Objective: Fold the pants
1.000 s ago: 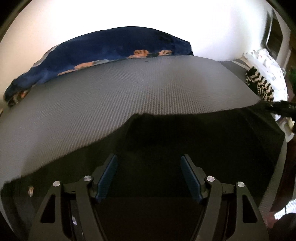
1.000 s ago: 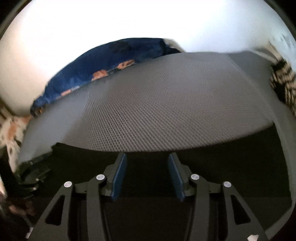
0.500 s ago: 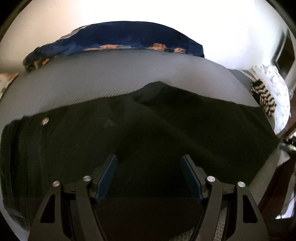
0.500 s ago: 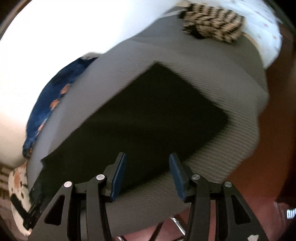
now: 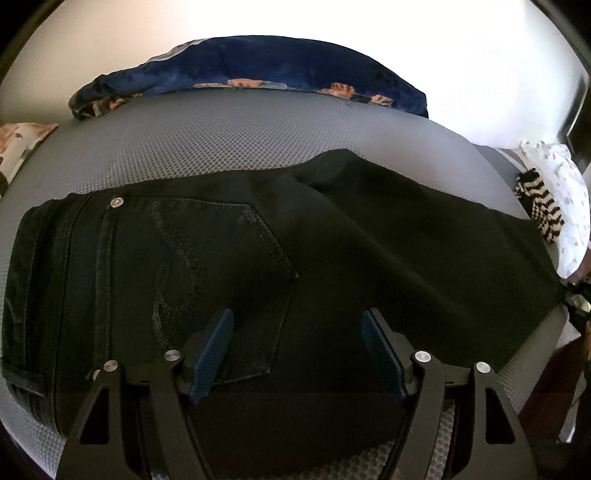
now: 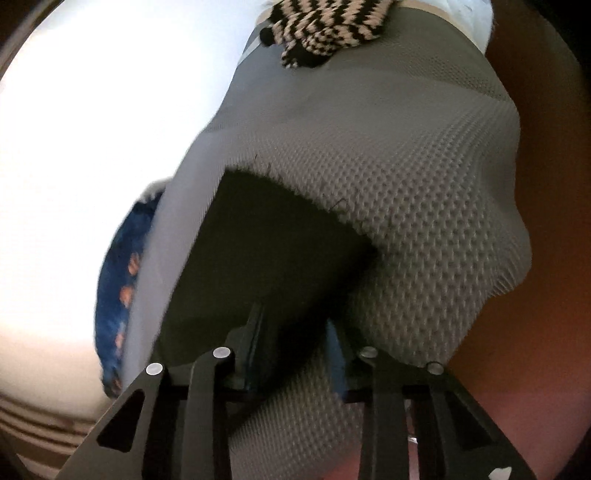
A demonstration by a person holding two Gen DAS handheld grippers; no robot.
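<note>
The black pants (image 5: 332, 258) lie lengthwise across the grey textured mat (image 5: 240, 147), waistband toward its left edge, leg end toward its right edge. They look already doubled leg over leg, so the first fold appears done; the crosswise folds, hem toward waist, are by my reading left to do. One back pocket faces up with pale curling stitching, a metal rivet at its upper corner. A diagonal ridge runs through the seat and the leg panel looks fairly smooth; the hem end shows a frayed, threaded edge in the right wrist view.

The left gripper (image 5: 297, 350) hangs over the pocket area with its blue pads spread wide, holding nothing. The right gripper (image 6: 295, 350) is down at the mat's right front corner by the hem; its jaws look narrowed, but whether cloth is pinched between them I cannot tell. A striped knit (image 6: 325, 33) sits at the mat's far right corner and a navy floral blanket (image 5: 258, 70) along its far edge.
</note>
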